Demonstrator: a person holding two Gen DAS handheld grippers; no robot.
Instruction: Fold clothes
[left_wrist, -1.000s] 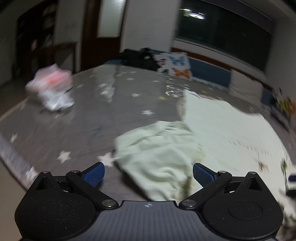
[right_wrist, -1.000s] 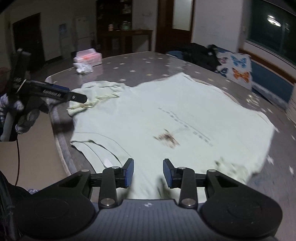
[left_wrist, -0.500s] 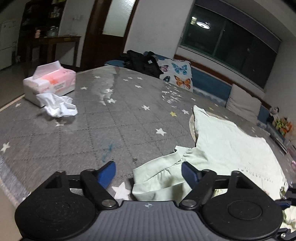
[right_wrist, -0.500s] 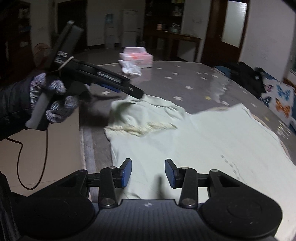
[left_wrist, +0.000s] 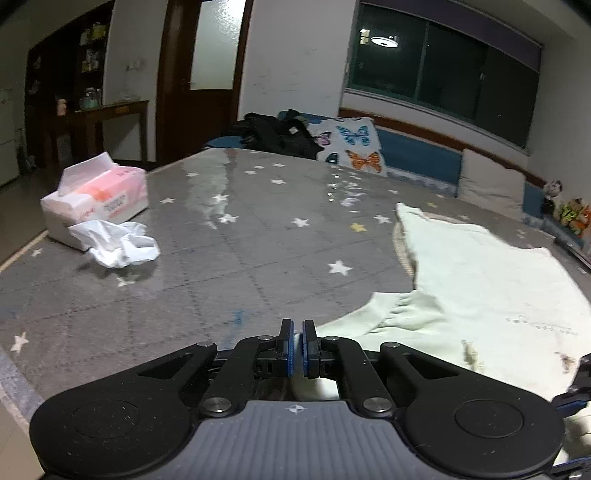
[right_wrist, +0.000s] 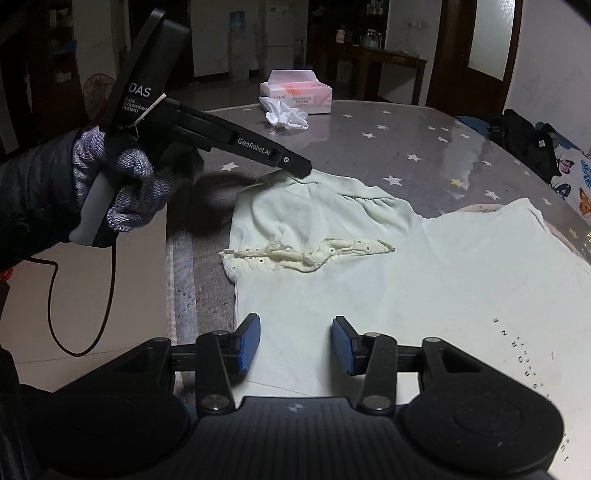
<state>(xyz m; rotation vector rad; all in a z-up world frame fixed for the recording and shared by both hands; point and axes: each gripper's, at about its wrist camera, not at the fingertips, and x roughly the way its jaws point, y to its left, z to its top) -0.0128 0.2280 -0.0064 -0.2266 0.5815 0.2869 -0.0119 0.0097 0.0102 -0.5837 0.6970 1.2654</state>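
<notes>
A pale green shirt (right_wrist: 424, 266) lies spread on the grey star-patterned table (left_wrist: 229, 258), its near sleeve (right_wrist: 314, 210) folded over with a lace cuff (right_wrist: 306, 253). My left gripper (left_wrist: 297, 349) is shut on the edge of that sleeve (left_wrist: 391, 321); in the right wrist view it shows as a black tool held by a gloved hand (right_wrist: 122, 184), its tip (right_wrist: 295, 170) pinching the sleeve's far corner. My right gripper (right_wrist: 295, 345) stands open just above the shirt's near hem, nothing between its fingers.
A pink tissue box (left_wrist: 96, 199) with a crumpled white tissue (left_wrist: 118, 243) sits at the table's left side. Dark bags (left_wrist: 277, 136) and a butterfly cushion (left_wrist: 351, 147) lie beyond the far edge. The table's near edge (right_wrist: 181, 280) drops to the floor at left.
My left gripper has closed on the sleeve edge; it was open before. My right gripper swung left toward the sleeve side, staying open over the hem.
</notes>
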